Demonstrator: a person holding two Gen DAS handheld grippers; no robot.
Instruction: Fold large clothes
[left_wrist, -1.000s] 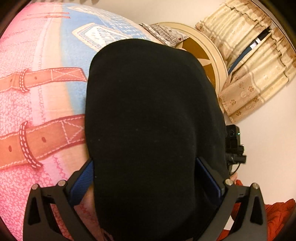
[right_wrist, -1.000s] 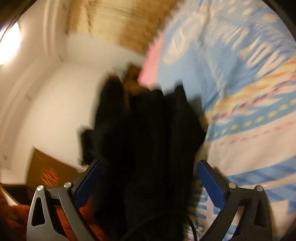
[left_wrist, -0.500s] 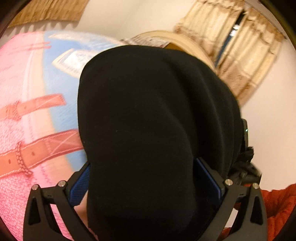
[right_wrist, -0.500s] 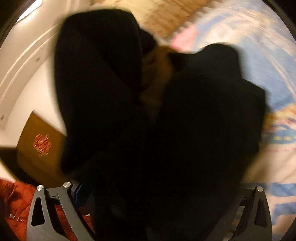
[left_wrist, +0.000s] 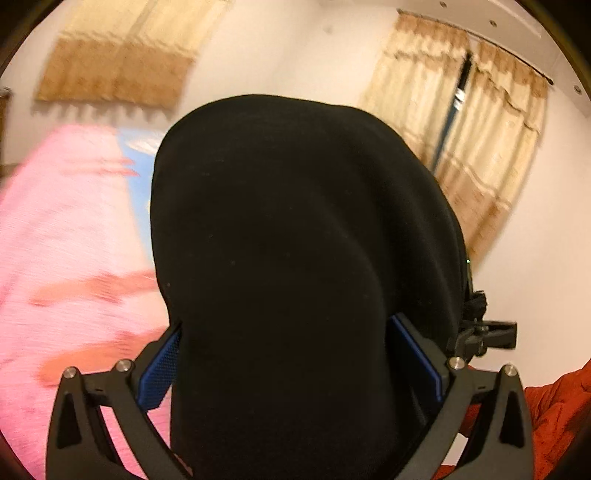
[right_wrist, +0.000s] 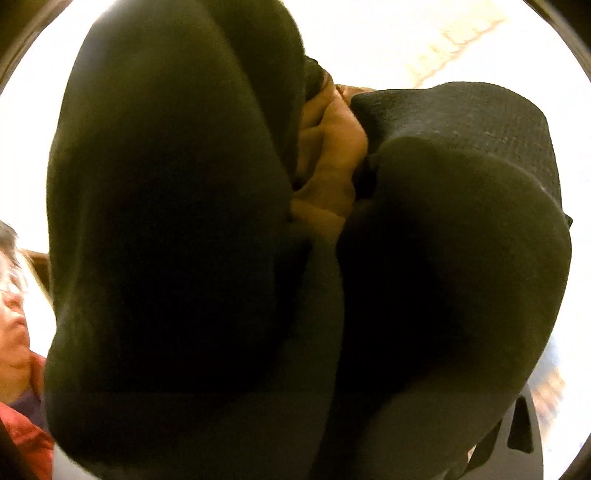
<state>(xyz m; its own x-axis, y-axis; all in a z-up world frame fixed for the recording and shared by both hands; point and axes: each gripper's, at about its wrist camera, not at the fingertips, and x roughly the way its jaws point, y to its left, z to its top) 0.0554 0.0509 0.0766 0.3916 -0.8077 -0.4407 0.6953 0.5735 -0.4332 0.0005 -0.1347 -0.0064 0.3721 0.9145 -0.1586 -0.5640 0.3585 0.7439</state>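
Left gripper (left_wrist: 288, 369): black frame w/ triangular cut-outs, silver screw heads along the top, blue textured pads (left_wrist: 160, 369) inside the jaws. Right gripper shows only a bit of black frame w/ one cut-out (right_wrist: 519, 424), lower right. Person wears a red top (right_wrist: 26, 439) over a dark collar, plus glasses.
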